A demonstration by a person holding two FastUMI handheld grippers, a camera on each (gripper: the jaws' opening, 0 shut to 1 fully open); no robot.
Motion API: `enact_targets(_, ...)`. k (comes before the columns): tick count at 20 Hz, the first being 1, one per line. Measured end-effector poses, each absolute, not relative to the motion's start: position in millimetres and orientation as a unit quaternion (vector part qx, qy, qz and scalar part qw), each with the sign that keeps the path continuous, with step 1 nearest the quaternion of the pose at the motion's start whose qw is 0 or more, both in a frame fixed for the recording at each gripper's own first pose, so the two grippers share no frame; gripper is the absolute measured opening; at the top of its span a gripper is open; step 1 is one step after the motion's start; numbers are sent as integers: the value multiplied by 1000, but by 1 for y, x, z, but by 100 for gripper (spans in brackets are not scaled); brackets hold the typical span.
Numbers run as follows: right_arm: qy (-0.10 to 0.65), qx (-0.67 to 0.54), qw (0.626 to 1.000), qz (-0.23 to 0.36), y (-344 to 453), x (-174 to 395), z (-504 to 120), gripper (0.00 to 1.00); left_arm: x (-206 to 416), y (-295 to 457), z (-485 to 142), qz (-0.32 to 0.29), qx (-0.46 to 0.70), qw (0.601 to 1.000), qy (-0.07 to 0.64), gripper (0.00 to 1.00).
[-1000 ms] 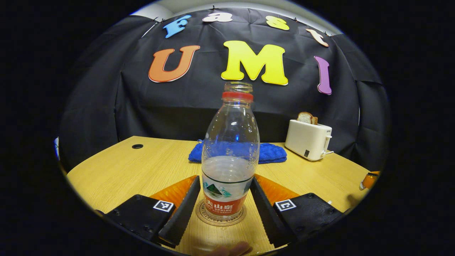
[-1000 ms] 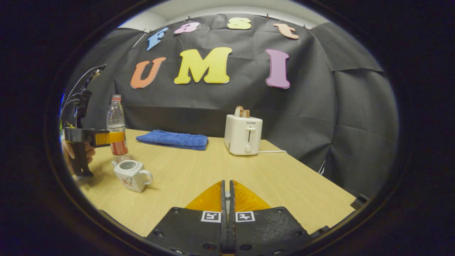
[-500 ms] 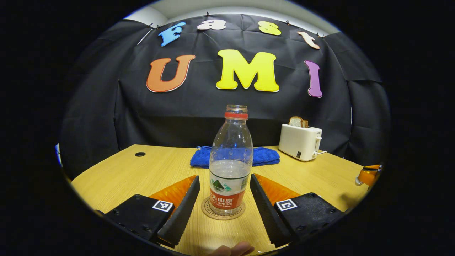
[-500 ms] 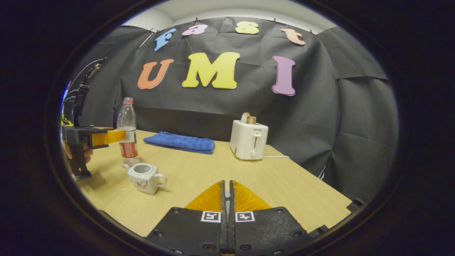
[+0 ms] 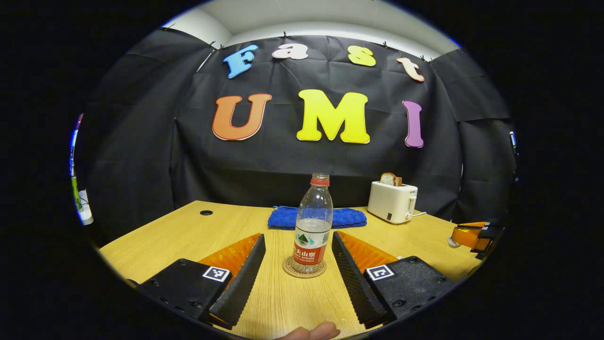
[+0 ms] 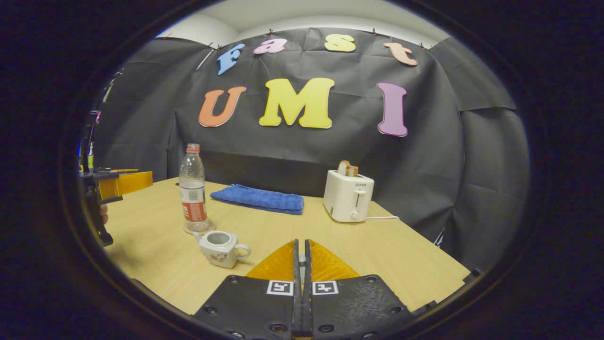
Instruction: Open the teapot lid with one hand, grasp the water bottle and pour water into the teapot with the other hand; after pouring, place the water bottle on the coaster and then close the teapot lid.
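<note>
A clear water bottle (image 5: pixel 312 222) with a red label, uncapped, stands upright on a round coaster (image 5: pixel 304 273). My left gripper (image 5: pixel 297 237) is open, its fingers well short of the bottle and touching nothing. In the right gripper view the bottle (image 6: pixel 192 189) stands behind a small white teapot (image 6: pixel 220 244) whose mouth is uncovered. My right gripper (image 6: pixel 300 242) is shut, with a pale sliver of the teapot lid (image 6: pixel 300 258) between its fingers. The left gripper (image 6: pixel 123 182) hangs at the far left, the right gripper (image 5: pixel 471 234) at the far right.
A folded blue towel (image 6: pixel 258 198) lies at the back of the wooden table (image 6: pixel 358 245). A white toaster (image 6: pixel 348 196) holding bread stands right of it, its cord trailing right. A cable hole (image 5: pixel 205 212) sits at the back left. A person's fingertip (image 5: pixel 314 331) shows at the bottom.
My left gripper has drawn back from the bottle, which stays upright on the coaster. The right gripper view has swung left, so the teapot sits nearer its middle.
</note>
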State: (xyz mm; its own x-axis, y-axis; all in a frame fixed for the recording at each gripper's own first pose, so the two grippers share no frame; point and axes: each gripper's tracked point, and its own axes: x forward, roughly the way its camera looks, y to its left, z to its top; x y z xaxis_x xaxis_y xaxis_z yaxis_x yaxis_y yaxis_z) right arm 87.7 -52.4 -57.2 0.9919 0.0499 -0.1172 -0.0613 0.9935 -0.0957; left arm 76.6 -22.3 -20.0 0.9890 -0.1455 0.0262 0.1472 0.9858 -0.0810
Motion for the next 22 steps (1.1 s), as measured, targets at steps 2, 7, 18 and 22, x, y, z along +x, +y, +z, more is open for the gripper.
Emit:
enact_targets(2, 51, -49, 997, 44, -36, 89, -51, 0, 64, -13, -22, -64, -45, 997, -10, 89)
enact_targets(7, 52, -50, 993, 90, 12, 102, -55, 0, 38, 1, -30, -57, -56, 997, -13, 89)
enact_targets(18, 90, 6, 988, 126, 64, 151, -72, 0, 29, 34, -18, -50, -78, 996, 1, 90)
enact_targets(22, 93, 7, 987, 130, 72, 160, -76, 0, 28, 36, -22, -52, -76, 996, 7, 89)
